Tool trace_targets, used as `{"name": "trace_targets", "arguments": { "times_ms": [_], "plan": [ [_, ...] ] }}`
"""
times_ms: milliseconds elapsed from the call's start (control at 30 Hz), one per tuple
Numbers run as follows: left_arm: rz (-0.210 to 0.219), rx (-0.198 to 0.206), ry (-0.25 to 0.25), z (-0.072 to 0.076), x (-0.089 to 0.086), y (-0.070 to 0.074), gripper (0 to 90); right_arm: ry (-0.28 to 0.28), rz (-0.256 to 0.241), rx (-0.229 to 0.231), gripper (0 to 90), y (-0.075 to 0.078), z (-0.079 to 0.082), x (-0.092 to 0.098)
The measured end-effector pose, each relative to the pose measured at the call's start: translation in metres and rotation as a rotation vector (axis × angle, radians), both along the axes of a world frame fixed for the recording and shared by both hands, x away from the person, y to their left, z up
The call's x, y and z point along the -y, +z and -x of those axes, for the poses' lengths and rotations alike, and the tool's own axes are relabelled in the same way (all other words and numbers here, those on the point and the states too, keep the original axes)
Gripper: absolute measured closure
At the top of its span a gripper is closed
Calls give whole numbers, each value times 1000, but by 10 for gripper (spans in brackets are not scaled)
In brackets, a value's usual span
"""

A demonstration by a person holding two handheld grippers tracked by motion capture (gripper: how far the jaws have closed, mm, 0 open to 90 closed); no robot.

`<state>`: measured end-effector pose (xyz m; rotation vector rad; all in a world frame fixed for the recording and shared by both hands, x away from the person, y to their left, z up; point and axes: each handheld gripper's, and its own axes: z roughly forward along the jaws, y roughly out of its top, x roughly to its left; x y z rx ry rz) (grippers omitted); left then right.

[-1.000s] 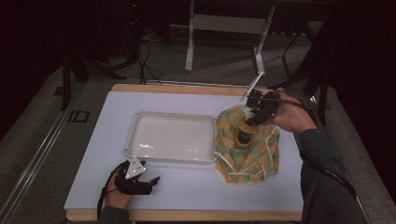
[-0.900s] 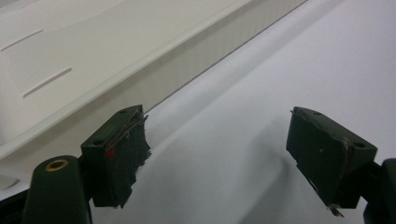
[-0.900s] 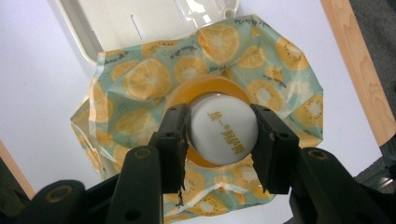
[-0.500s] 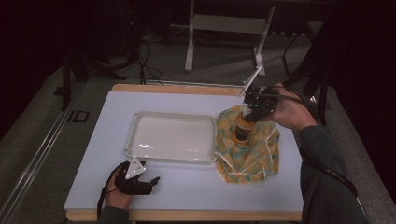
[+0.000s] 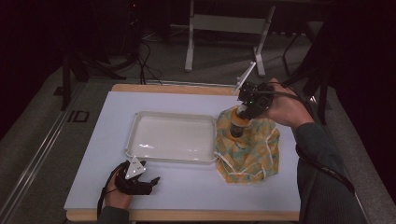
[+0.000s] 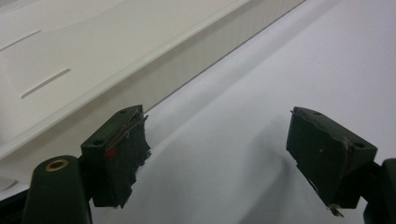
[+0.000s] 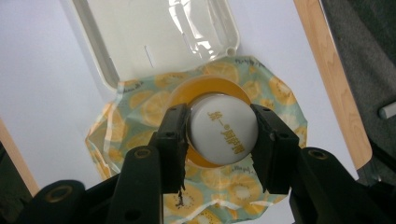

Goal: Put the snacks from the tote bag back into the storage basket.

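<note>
Your right gripper has lowered and now clamps the bottle cap, upright on the bag beside the tray. Lift next. Left gripper rests wide open, empty.

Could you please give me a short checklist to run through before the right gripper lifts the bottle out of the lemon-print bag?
1. Grip on the cap: ok. The right gripper has a jaw on each side of the bottle's white cap.
2. Grip centred: ok. The cap sits midway between the jaws in the right gripper view.
3. Bag free of the jaws: cannot tell. The lemon-print bag spreads around the bottle below the jaws.
4. Tray ready: ok. The white tray beside the bag is empty.
5. Left gripper out of the way: ok. The left gripper rests open on the table, in front of the tray.
</note>
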<state>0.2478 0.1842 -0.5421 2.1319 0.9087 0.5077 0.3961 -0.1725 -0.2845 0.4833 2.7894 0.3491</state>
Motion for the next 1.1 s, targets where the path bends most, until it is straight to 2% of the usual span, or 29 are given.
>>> {"name": "trace_targets", "arguments": {
  "times_ms": [567,867,1100],
  "plan": [
    [12,-5,0,0,-1,0,203,49,-24,6,590,8,5,-27],
    [12,-6,-2,-1,-1,0,203,71,-39,4,590,7,6,-37],
    [12,-7,-4,-1,-1,0,203,103,-32,-2,590,5,8,-48]
  ]
}}
